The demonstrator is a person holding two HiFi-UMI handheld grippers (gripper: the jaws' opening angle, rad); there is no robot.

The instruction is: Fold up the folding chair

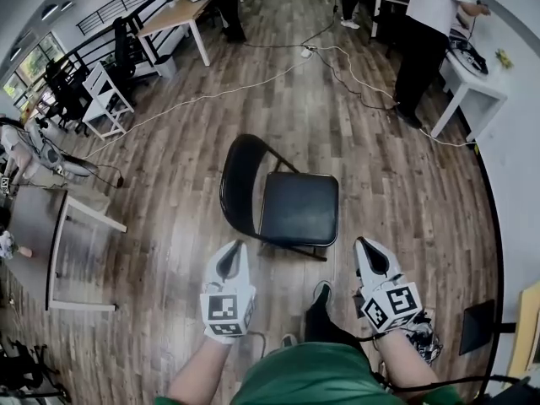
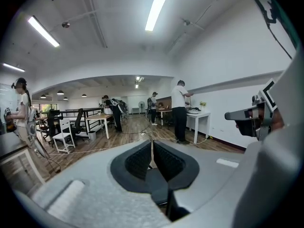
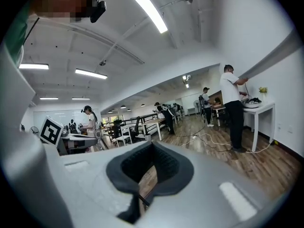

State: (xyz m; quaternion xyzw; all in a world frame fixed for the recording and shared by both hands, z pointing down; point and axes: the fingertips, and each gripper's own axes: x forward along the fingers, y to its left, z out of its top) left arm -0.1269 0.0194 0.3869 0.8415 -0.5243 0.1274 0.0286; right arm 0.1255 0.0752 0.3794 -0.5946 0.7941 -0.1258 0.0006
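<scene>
A black folding chair [image 1: 283, 197] stands unfolded on the wooden floor in the head view, its seat [image 1: 299, 207] towards me and its curved backrest [image 1: 239, 180] at the left. My left gripper [image 1: 233, 245] hovers just short of the seat's near left corner, shut and empty. My right gripper [image 1: 364, 243] hangs off the seat's near right corner, also shut on nothing. Neither touches the chair. In the left gripper view the dark pads [image 2: 164, 163] meet, and the right gripper view shows its pads [image 3: 164, 167] together too. The chair barely shows in either.
A person [image 1: 426, 32] stands at a white desk [image 1: 477, 91] at the back right. Cables [image 1: 337, 66] trail over the floor behind the chair. A white table frame [image 1: 76, 251] stands at the left, a white chair [image 1: 105, 99] farther back. My shoe [image 1: 321, 298] is near the seat.
</scene>
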